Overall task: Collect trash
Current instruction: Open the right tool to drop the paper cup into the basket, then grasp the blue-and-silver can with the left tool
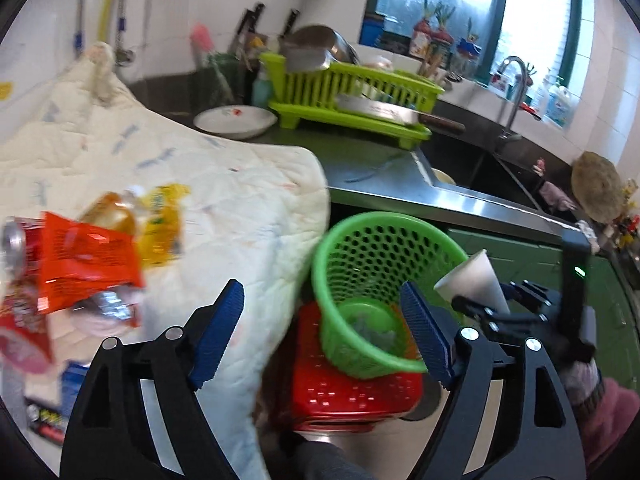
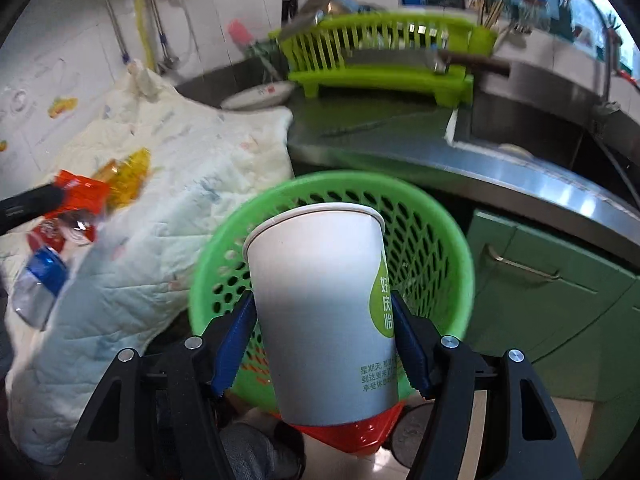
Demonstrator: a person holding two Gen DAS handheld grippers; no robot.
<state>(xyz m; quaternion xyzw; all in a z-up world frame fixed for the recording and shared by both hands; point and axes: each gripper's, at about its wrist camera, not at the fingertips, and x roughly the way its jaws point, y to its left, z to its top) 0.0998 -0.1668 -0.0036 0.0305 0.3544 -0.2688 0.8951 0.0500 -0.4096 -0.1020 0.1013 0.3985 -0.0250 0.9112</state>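
Cream quilted cloth (image 1: 240, 184): nine o'clock of basket, litter atop.
Green perforated plastic basket (image 2: 436, 216): on red crate (image 1: 360, 396).
White paper cup (image 2: 320, 300): clamped in right gripper (image 2: 324, 340), above basket; may tumble outside if released off-centre.
Left gripper (image 1: 324, 332): apart, empty.

Each gripper (image 1: 320, 332) (image 2: 324, 344) has black angular arms, silver screws and ribbed blue pads (image 1: 218, 332); a pink sleeve (image 1: 612, 412), perhaps knitted.
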